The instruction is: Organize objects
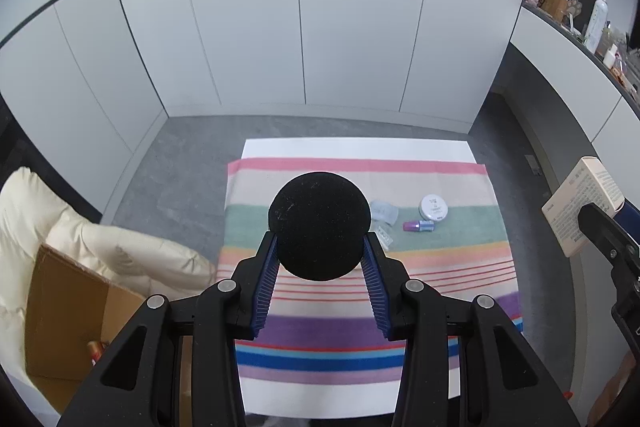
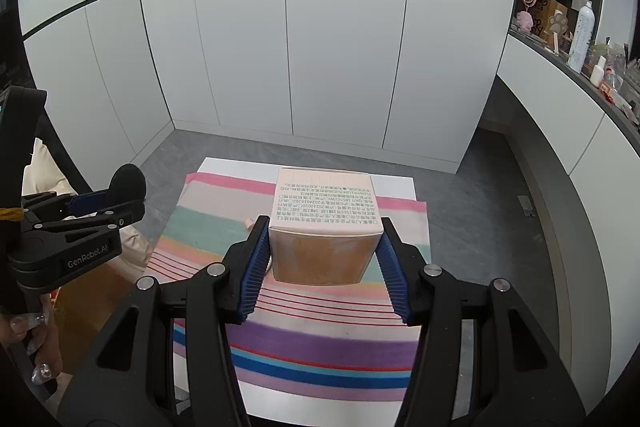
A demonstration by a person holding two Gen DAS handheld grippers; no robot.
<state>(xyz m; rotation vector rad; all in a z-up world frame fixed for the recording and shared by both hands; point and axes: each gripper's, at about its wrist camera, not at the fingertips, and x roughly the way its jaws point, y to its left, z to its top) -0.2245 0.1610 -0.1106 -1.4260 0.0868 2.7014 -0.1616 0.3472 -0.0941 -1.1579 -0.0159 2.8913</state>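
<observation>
From my remote seat I see the left gripper [image 1: 320,247] with its fingers [image 1: 267,283] clenched on a black round puff [image 1: 319,225], which fills the centre of the left wrist view and sits pinched between the blue ribbed pads; the right gripper [image 2: 324,247] has its fingers [image 2: 252,273] grasping a pale pink box [image 2: 324,227] with small printed text on its upper face, held at the middle of the right wrist view, both pads pressed to its sides; that same box shows at the right edge of the left wrist view, and the left gripper with its puff shows at the left edge of the right wrist view; below both lies a striped cloth [image 1: 304,331] in pink, green, purple and blue bands, spread over a white surface [image 1: 352,147] on a grey floor [image 1: 180,163]; on the cloth's green band, right of centre in the left view, lie a white round compact [image 1: 434,207], a small purple tube [image 1: 418,225] just in front of it, and two clear sachets [image 1: 384,213] to the left; at lower left of that view an open cardboard box [image 1: 64,311] stands against a cream padded jacket [image 1: 36,211]; white cabinet doors [image 1: 300,19] fill the background; a cluttered shelf [image 2: 592,63] runs along the upper right; a hand [image 2: 36,347] with decorated nails shows at lower left of the right view.
</observation>
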